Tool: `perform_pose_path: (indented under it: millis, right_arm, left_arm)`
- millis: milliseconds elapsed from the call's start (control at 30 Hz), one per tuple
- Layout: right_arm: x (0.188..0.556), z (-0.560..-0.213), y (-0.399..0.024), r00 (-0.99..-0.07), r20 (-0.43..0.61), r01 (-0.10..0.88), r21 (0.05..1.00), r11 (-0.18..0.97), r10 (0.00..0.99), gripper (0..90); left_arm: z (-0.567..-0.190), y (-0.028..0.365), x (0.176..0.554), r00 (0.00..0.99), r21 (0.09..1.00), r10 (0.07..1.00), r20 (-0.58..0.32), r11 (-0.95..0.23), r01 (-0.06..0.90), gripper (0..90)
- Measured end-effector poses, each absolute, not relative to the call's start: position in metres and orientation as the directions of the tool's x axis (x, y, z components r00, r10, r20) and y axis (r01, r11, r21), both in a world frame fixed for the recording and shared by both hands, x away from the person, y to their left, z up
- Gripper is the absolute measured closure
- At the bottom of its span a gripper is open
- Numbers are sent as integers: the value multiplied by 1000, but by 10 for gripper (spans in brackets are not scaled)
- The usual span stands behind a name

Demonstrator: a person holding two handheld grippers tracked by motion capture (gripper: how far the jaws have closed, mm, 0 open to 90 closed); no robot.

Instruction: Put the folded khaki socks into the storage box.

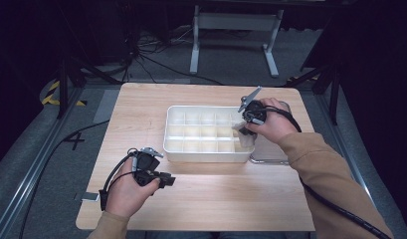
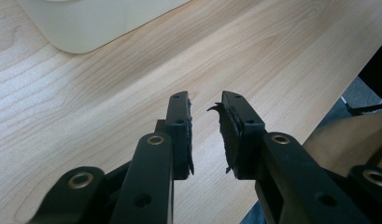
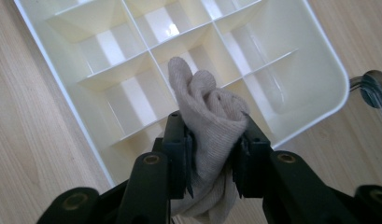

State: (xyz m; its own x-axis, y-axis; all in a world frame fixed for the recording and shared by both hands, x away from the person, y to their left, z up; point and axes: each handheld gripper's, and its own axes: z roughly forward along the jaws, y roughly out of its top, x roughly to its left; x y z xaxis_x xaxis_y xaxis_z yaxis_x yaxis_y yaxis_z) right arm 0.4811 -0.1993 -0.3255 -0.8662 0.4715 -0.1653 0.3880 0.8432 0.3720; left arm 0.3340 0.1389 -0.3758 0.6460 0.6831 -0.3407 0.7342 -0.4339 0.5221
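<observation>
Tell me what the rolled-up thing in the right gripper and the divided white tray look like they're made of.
The rolled bundle clamped in the right gripper looks like beige knit fabric, probably a sock: fine ribbing, soft matte folds. The tray seems to be moulded plastic, cream-white and slightly translucent, with glossy glare on its thin dividers. The table shows pale wood grain, possibly laminate.

floor mark: a black "4" (image 1: 75, 141) on the grey floor, just off the tabletop's (image 1: 141, 99) left edge
tabletop: no lettering to read
other surfaces: no lettering to read
</observation>
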Motion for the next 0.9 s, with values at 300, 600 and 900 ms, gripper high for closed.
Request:
perform_pose_path:
  millis: [300, 600, 900]
  right_arm:
    - [480, -349, -191, -879, -158, 383, 329, 863, 450, 703]
    - [476, -368, -186, -889, -158, 382, 260, 887, 430, 704]
    - [475, -373, -186, -886, -144, 399, 247, 883, 440, 703]
  left_arm:
    - [-375, 140, 334, 642, 522, 684, -346, -428, 737, 734]
    - [-376, 139, 334, 644, 521, 682, -347, -432, 737, 732]
    - [-376, 140, 334, 643, 520, 683, -348, -430, 738, 729]
